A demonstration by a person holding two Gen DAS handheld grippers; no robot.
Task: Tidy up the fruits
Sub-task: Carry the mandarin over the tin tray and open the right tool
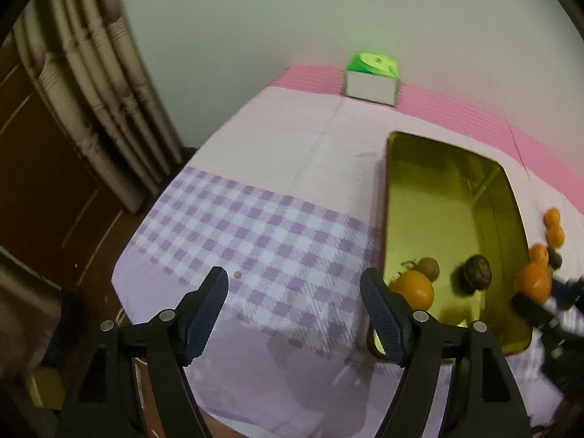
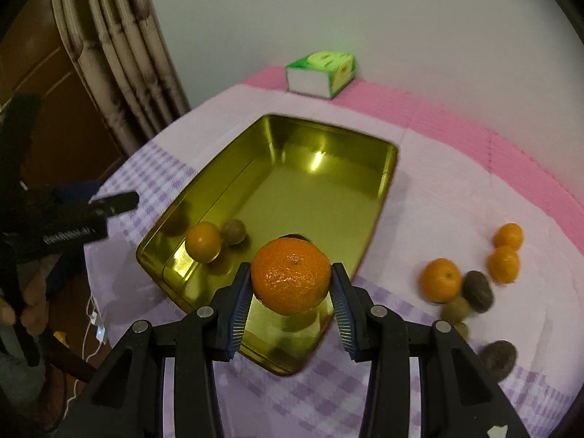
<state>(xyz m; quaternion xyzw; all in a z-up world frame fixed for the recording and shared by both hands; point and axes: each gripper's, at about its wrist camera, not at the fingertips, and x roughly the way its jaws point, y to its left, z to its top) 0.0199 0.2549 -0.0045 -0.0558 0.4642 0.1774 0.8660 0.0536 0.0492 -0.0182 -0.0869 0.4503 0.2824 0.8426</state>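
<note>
A gold metal tray (image 2: 379,197) lies on the table; it also shows in the left wrist view (image 1: 511,197). In it lie an orange (image 2: 203,241) and a brown kiwi-like fruit (image 2: 234,231); a dark fruit (image 1: 474,272) shows too. My right gripper (image 2: 291,284) is shut on an orange (image 2: 291,275), held above the tray's near end. My left gripper (image 1: 294,292) is open and empty over the checked cloth, left of the tray. Loose oranges (image 2: 440,279) and brown fruits (image 2: 478,291) lie on the cloth right of the tray.
A green and white tissue box (image 2: 321,73) stands at the back by the wall. The table's left edge drops off beside a curtain (image 2: 120,54) and a wooden door. White cables (image 2: 95,325) hang below the left edge.
</note>
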